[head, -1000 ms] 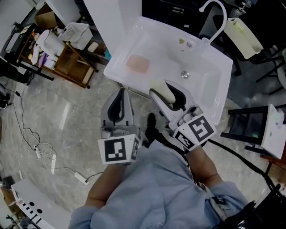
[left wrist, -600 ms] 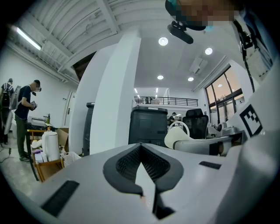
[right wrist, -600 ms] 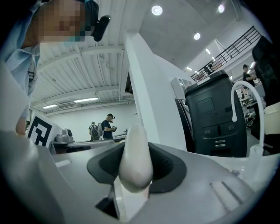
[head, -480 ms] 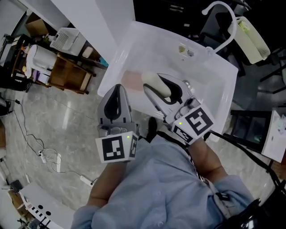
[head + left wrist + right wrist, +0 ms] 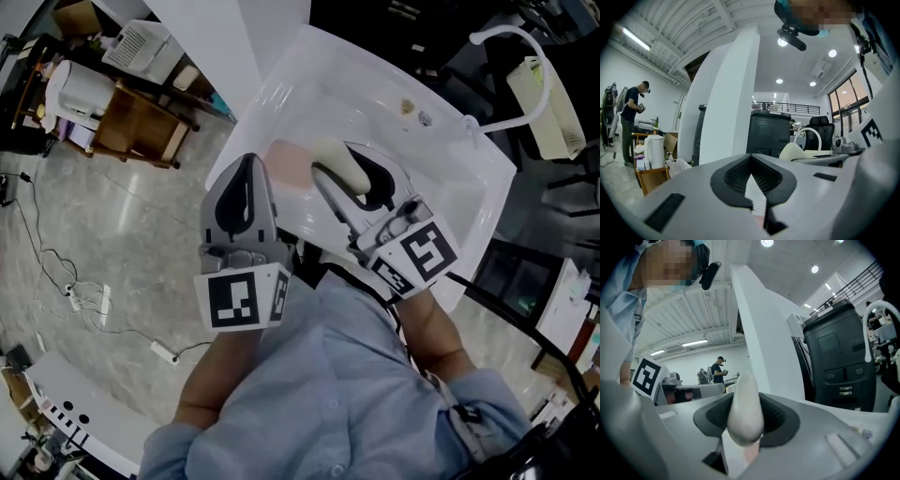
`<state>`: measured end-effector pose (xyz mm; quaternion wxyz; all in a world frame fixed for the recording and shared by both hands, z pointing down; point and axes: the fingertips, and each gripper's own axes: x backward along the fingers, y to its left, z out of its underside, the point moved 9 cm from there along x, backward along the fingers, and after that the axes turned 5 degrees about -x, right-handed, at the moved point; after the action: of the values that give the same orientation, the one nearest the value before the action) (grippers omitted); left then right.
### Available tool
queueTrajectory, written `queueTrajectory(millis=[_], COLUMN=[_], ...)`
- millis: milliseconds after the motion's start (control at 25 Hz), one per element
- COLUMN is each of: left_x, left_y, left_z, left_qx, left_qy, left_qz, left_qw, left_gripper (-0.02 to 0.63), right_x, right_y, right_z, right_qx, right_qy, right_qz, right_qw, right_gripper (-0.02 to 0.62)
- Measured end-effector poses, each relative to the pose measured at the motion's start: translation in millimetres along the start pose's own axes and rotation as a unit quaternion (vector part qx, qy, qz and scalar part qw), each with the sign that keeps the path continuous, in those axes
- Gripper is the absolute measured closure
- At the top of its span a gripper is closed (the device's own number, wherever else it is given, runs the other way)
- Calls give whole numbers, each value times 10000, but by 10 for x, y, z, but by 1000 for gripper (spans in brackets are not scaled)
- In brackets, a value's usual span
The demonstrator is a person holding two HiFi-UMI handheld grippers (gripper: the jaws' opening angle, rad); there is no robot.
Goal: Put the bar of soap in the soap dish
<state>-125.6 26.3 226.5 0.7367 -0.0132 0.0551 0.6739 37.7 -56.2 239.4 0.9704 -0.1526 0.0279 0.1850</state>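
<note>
Soap is the thing to follow: the cream bar of soap (image 5: 336, 161) is pinched between the jaws of the right gripper (image 5: 352, 174). Its long axis runs along the jaws, and its rounded end sticks out past their tips. The pink soap dish (image 5: 289, 169) lies on the bottom of the white sink (image 5: 380, 111). In the head view it is just left of the bar's free end and below it, between the two grippers. The bar hangs above the sink and I judge it is not touching the dish. The left gripper (image 5: 247, 165) is beside the dish, its jaws pressed together on nothing. The right hand must therefore carry the bar a little leftward and lower it.
</note>
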Motion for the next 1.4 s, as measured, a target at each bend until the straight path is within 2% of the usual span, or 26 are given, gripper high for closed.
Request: queueTrajectory(millis=[280,600,760,1040,1400], left_x=[-388,-635,-639,-704,-690], left_y=[272,408,428,550,676], left_z=[226,548,608,755,881], left_qx=[130,285,396,523,832], left_qy=[213,579,698,809,999], left_qz=[101,218,246,270,315], left_qw=[9996,9977,9965,9950,9910], left_gripper=[601,601,601,601,601], right_x=[-359,-669,-717,-857,-982], right_y=[-202,-427,-426,-499,-488], right_z=[239,701,846,1133,1502], right_qx=[-94,-236,-432,-441,-572], right_qy=[377,799,1001,1118,1612], right_qz=[-16,-149,-169,-250,-206], right_qw=[9992,9964,9939,9924,9851], right_gripper=[445,445,445,444,443])
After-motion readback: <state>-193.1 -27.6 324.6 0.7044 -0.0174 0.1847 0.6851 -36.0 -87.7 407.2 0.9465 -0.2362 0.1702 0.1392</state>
